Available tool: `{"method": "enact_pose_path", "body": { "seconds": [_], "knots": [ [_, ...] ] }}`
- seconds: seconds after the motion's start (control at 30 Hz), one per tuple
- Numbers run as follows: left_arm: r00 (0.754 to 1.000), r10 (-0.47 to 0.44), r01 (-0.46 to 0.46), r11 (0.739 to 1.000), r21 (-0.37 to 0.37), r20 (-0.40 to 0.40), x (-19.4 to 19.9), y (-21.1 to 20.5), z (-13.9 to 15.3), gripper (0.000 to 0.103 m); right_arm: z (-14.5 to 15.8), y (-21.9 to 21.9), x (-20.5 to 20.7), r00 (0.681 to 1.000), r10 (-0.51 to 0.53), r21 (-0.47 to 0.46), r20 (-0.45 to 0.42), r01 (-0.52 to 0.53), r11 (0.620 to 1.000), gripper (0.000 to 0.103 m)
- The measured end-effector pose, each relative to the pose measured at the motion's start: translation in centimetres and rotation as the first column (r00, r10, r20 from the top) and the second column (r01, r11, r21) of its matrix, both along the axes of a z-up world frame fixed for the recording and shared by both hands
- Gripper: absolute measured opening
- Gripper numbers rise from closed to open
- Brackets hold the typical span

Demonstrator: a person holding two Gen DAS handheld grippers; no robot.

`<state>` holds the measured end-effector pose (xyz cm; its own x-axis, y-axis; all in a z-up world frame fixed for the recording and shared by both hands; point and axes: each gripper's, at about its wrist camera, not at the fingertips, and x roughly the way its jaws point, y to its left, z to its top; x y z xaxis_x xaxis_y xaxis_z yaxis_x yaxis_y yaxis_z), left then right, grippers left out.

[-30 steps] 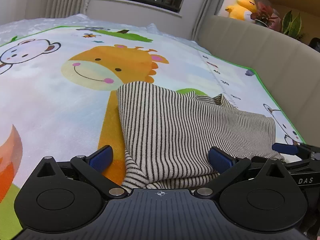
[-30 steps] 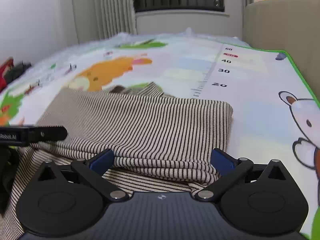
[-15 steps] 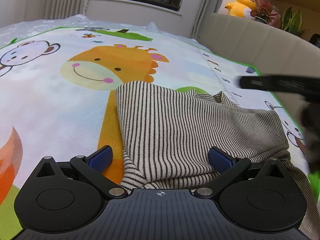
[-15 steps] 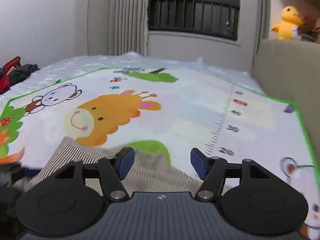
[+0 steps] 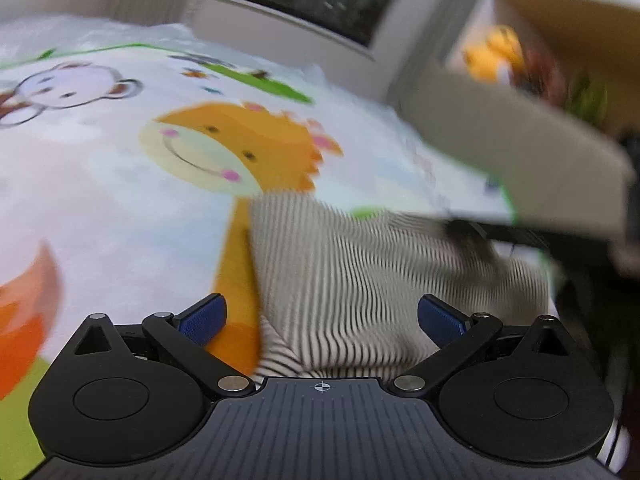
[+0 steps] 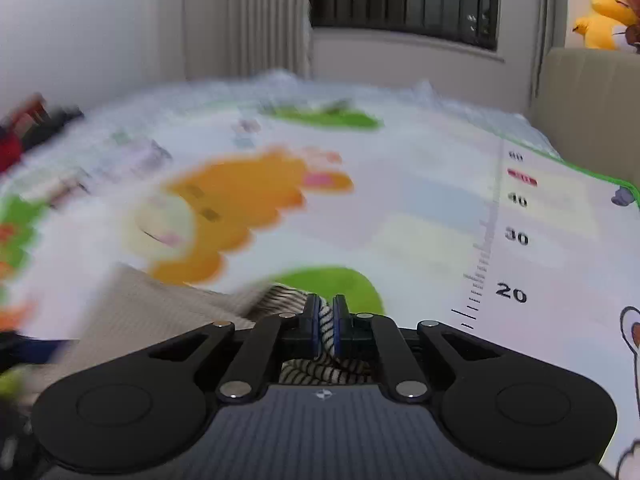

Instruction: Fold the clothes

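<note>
The right hand-held gripper [image 6: 326, 322] is clamped on a bunched edge of the striped garment [image 5: 360, 272]. The left hand-held gripper [image 5: 320, 320] stands apart over the garment's near edge. The garment lies just below the giraffe print [image 5: 240, 152] on the play mat [image 5: 100, 200]. A fold looks in hand; next, carry the pinched edge across evenly.

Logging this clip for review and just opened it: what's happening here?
A person with a handheld gripper in each hand is folding a striped garment on a cartoon-animal play mat. The right gripper is shut on a bunched bit of the striped fabric. The left gripper is open, its fingers spread above the garment's near edge, gripping nothing. Both views are motion-blurred, so the fold looks to be mid-move.
</note>
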<state>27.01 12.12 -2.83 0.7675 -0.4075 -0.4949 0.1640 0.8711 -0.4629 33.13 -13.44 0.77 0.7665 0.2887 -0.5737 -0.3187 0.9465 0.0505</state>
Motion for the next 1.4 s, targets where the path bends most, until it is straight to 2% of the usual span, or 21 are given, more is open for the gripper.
{"method": "enact_pose_path", "body": {
  "seconds": [0.1, 0.2, 0.27, 0.37, 0.5, 0.53, 0.57, 0.6, 0.63, 0.7, 0.77, 0.87, 0.9, 0.97, 1.03, 1.13, 1.2, 1.27, 1.3, 1.33, 1.4],
  "knots": [
    [0.998, -0.002, 0.007, 0.996, -0.087, 0.060, -1.0, 2.0, 2.9, 0.103, 2.8, -1.8, -4.9, 0.998, 0.047, 0.075, 0.039, -0.050, 0.996, 0.006],
    [0.990, -0.012, 0.028, 0.993, -0.111, 0.137, -1.8, 2.4, 5.9, 0.103, 3.6, -3.1, -9.0, 0.997, 0.066, 0.134, 0.034, -0.070, 0.989, 0.006],
    [0.986, -0.047, 0.064, 0.992, -0.107, 0.158, -1.9, 1.9, 7.3, 0.103, 3.1, -3.9, -11.3, 0.998, 0.068, 0.189, 0.004, -0.067, 0.980, 0.006],
    [0.983, -0.111, 0.119, 0.992, -0.049, 0.147, -1.6, -0.3, 7.9, 0.103, 1.6, -4.0, -13.8, 0.996, 0.081, 0.222, -0.042, -0.070, 0.973, 0.006],
    [0.984, -0.155, 0.148, 0.986, 0.076, 0.089, -1.1, -3.4, 6.4, 0.103, -0.9, -3.3, -15.7, 0.990, 0.097, 0.222, -0.106, -0.071, 0.972, 0.006],
    [0.985, -0.161, 0.154, 0.983, 0.098, 0.063, -1.1, -3.7, 5.8, 0.098, -1.5, -3.0, -15.9, 0.987, 0.100, 0.213, -0.123, -0.072, 0.974, 0.006],
    [0.985, -0.168, 0.163, 0.979, 0.120, 0.029, -1.2, -3.8, 5.1, 0.078, -1.8, -2.7, -16.2, 0.985, 0.107, 0.195, -0.137, -0.079, 0.978, 0.006],
    [0.985, -0.174, 0.173, 0.975, 0.141, -0.004, -1.2, -4.0, 4.4, 0.068, -1.8, -2.4, -16.5, 0.984, 0.117, 0.163, -0.136, -0.094, 0.982, 0.006],
    [0.983, -0.181, 0.182, 0.970, 0.158, -0.022, -1.6, -3.9, 3.8, 0.065, -1.6, -2.1, -17.0, 0.984, 0.129, 0.125, -0.127, -0.113, 0.986, 0.006],
    [0.980, -0.198, 0.200, 0.962, 0.188, -0.028, -2.7, -3.0, 2.9, 0.066, -1.1, -1.9, -17.7, 0.985, 0.139, 0.067, -0.105, -0.133, 0.989, 0.007],
    [0.977, -0.212, 0.210, 0.948, 0.240, -0.018, -4.0, -2.5, 2.5, 0.067, -0.3, -2.5, -17.7, 0.990, 0.117, 0.049, -0.074, -0.114, 0.992, 0.010],
    [0.978, -0.207, 0.206, 0.936, 0.284, -0.028, -5.0, -1.7, 1.8, 0.080, 0.9, -3.5, -17.7, 0.996, 0.084, 0.025, -0.026, -0.084, 0.996, 0.039],
    [0.979, -0.201, 0.203, 0.939, 0.277, -0.039, -5.1, -1.3, 1.5, 0.082, 1.3, -3.8, -17.7, 0.997, 0.073, 0.017, -0.010, -0.073, 0.997, 0.048],
    [0.982, -0.180, 0.189, 0.950, 0.249, -0.058, -5.3, -0.1, 1.2, 0.090, 2.0, -4.4, -17.7, 0.998, 0.052, 0.001, 0.023, -0.052, 0.999, 0.050],
    [0.984, -0.165, 0.177, 0.960, 0.218, -0.072, -5.7, 1.0, 1.3, 0.092, -0.2, -5.2, -17.2, 0.999, 0.014, -0.037, -0.051, -0.016, 0.999, 0.050],
    [0.984, -0.151, 0.165, 0.971, 0.175, -0.091, -6.6, 2.4, 2.3, 0.091, -2.1, -6.5, -18.4, 0.996, 0.017, -0.023, -0.084, -0.019, 1.000, 0.053],
    [0.983, -0.153, 0.165, 0.978, 0.127, -0.099, -7.2, 3.2, 3.2, 0.089, -0.9, -7.4, -18.8, 0.997, 0.002, 0.017, -0.079, -0.001, 1.000, 0.055],
    [0.977, -0.178, 0.184, 0.982, 0.040, -0.118, -7.3, 3.9, 3.7, 0.089, 0.3, -8.9, -19.0, 0.997, -0.034, 0.089, -0.076, 0.041, 0.995, 0.059],
    [0.972, -0.192, 0.193, 0.981, -0.002, -0.137, -7.3, 4.0, 3.8, 0.089, 0.9, -9.8, -19.0, 0.995, -0.066, 0.128, -0.079, 0.076, 0.989, 0.065],
    [0.965, -0.206, 0.202, 0.978, -0.042, -0.164, -7.1, 4.0, 3.6, 0.089, 1.3, -10.8, -19.0, 0.991, -0.097, 0.166, -0.091, 0.111, 0.980, 0.069],
    [0.947, -0.235, 0.217, 0.971, -0.102, -0.220, -6.7, 3.5, 2.8, 0.089, 0.8, -12.5, -18.3, 0.979, -0.138, 0.246, -0.150, 0.172, 0.954, 0.069]
  ]
}}
